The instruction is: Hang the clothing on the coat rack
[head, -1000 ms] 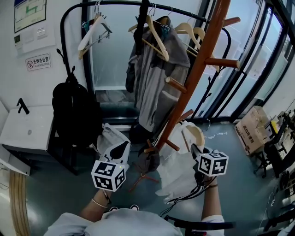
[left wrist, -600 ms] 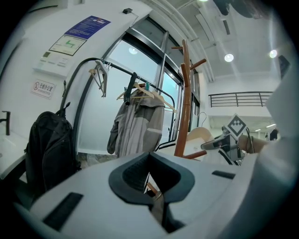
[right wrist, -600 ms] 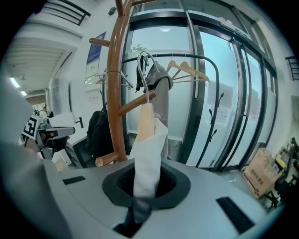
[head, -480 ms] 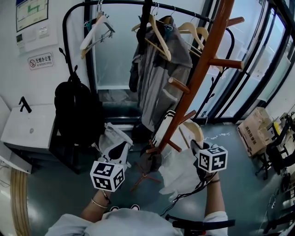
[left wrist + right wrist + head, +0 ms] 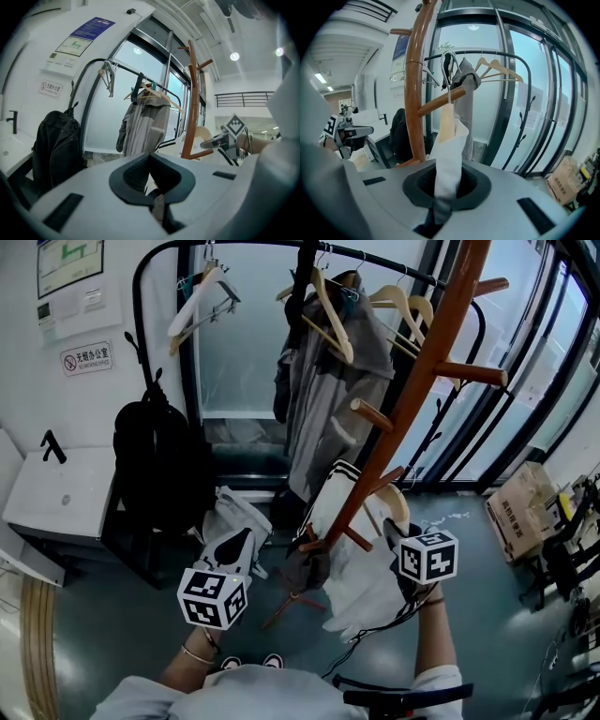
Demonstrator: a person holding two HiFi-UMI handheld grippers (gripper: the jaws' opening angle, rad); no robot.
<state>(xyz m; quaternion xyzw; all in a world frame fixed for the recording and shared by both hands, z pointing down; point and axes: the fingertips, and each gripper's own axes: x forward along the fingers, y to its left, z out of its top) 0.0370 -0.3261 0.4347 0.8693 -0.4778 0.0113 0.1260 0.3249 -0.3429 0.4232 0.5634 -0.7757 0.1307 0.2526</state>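
1. The right gripper point(image 5: 448, 180) is clamped on a fold of the white garment point(image 5: 449, 154). The cloth rises straight out of the closed jaws.
2. The left gripper point(image 5: 152, 187) has its jaws drawn nearly together on a thin cloth strip point(image 5: 158, 208). I cannot tell whether that strip belongs to the garment.
3. The garment hangs on a wooden hanger point(image 5: 446, 123) directly above the right jaws. Its long axis is upright in the right gripper view, with the metal hook point(image 5: 449, 75) at the top.
4. The move probably turns on one relation. The hook crosses the outer part of a peg point(image 5: 436, 104), which slants up and to the right from the coat rack pole point(image 5: 415, 93). I cannot tell whether the hook is already over the peg or only in front of it.
5. The right gripper is clearly the nearer one, just beside the pole. From the left gripper the hanger lies beyond the pole and to its right. I judge that the right hand must seat the hook and the left can only steady the cloth.
6. The rack stands well to the right of the white counter point(image 5: 56, 502), with a black backpack point(image 5: 155, 465) hanging off the counter's right edge between them.
7. Farthest off, a grey coat point(image 5: 323, 399) hangs on the rail by the window.
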